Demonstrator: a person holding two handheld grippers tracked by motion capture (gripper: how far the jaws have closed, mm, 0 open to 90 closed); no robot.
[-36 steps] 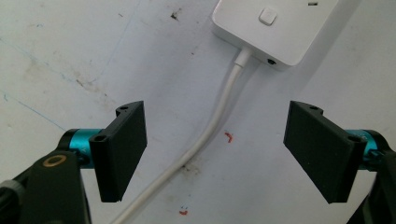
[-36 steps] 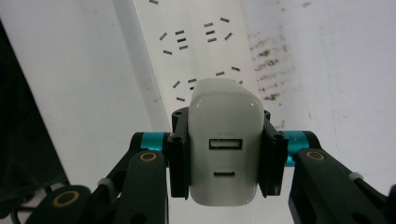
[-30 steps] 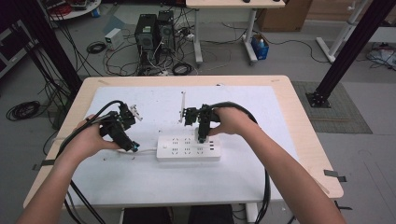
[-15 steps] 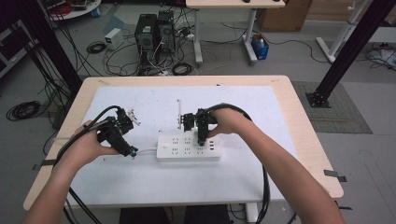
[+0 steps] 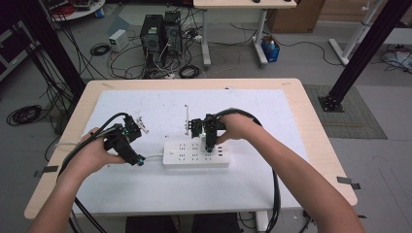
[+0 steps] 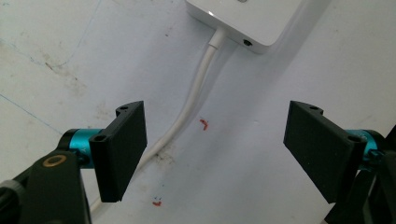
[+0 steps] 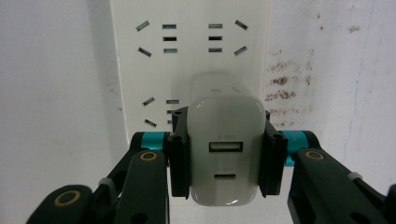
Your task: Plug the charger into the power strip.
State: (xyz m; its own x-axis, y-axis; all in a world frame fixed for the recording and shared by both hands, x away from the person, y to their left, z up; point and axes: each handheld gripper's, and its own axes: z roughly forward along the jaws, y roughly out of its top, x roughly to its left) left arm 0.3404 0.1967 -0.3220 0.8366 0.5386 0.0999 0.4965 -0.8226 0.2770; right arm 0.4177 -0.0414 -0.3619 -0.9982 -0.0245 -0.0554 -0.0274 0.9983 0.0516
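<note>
A white sheet, stained and scuffed, covers the wooden table (image 5: 311,126); beyond it at 12 o'clock lie computer towers (image 5: 160,31) and tangled cables on a grey floor. The right gripper (image 7: 223,156) clamps a glossy, rounded white charger (image 7: 224,149) over the strip (image 5: 194,154), whose far end is cut off in that view; its prongs are hidden. The left gripper (image 6: 215,154) hangs wide apart above the strip's cord (image 6: 196,98), at the strip's 9 o'clock.

Two computer towers (image 5: 160,31) are standing on the floor beyond the worktop (image 5: 301,104), amid tangled cables (image 5: 104,48). A blue bottle (image 5: 270,49) is sitting by a desk leg (image 5: 261,34).
</note>
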